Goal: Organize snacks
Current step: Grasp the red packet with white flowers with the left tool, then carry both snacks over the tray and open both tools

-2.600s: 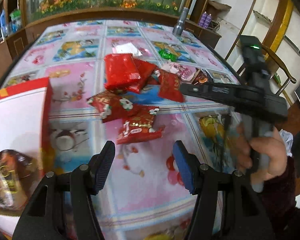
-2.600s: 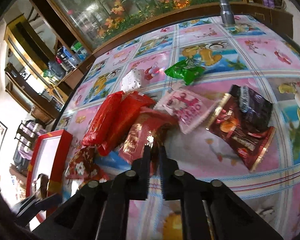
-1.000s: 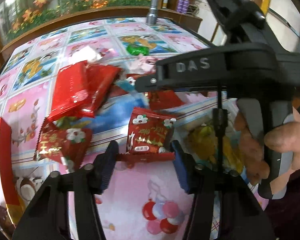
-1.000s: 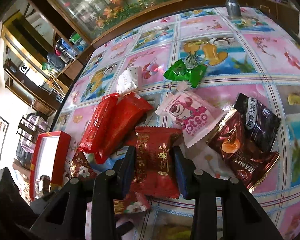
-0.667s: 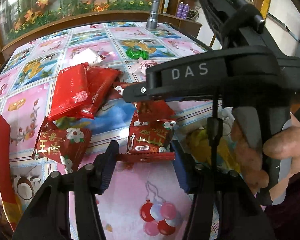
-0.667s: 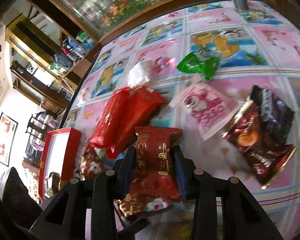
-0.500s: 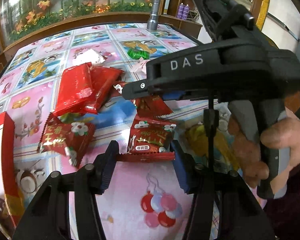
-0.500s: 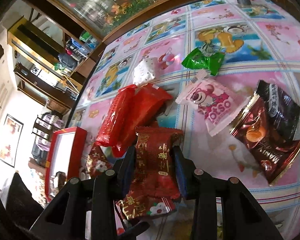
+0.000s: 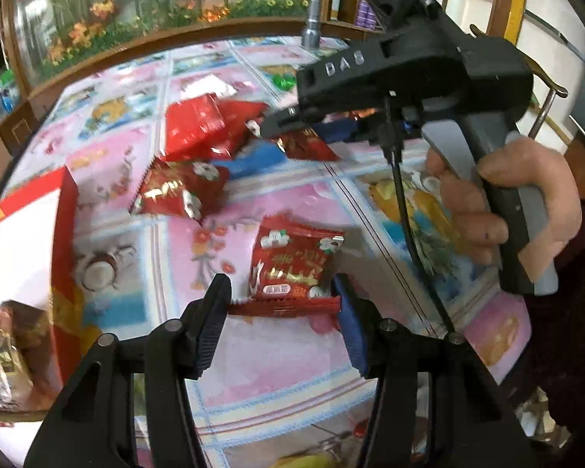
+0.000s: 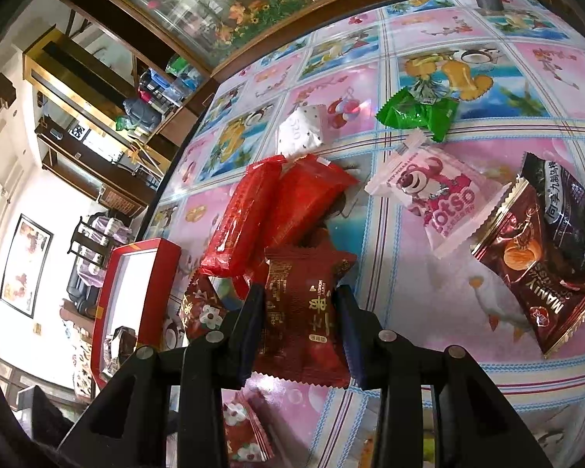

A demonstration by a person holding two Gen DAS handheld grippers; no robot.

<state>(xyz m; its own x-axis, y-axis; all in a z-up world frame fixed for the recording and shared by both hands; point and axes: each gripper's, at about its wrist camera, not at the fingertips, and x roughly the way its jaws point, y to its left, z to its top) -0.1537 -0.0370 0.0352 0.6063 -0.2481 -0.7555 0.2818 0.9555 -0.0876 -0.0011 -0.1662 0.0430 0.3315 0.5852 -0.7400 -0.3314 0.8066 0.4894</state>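
My left gripper [image 9: 282, 300] has a red flower-printed snack packet [image 9: 292, 261] between its fingers. The packet's bottom seam reaches both pads while the jaws are opening, and it sits low over the pink tablecloth. A red box [image 9: 64, 210] with a white inside lies to the left and holds a brown wrapped snack [image 9: 7, 343]. My right gripper [image 10: 298, 304] is shut on a dark red packet [image 10: 300, 312] with gold characters, held just above the pile. A hand [image 9: 507, 202] holds that gripper at the right of the left wrist view.
Two long red packs [image 10: 277, 210], a second flowered packet [image 9: 179, 191], a white packet [image 10: 302, 130], a green packet [image 10: 417, 115], a pink bear packet [image 10: 429, 195] and brown and dark packets [image 10: 534, 273] lie on the table. A metal cylinder [image 9: 312, 35] stands at the far edge.
Both grippers were empty at first; each now has a red packet. The left gripper has drawn its flowered packet away from the pile toward the red box. The right gripper has stayed almost still.
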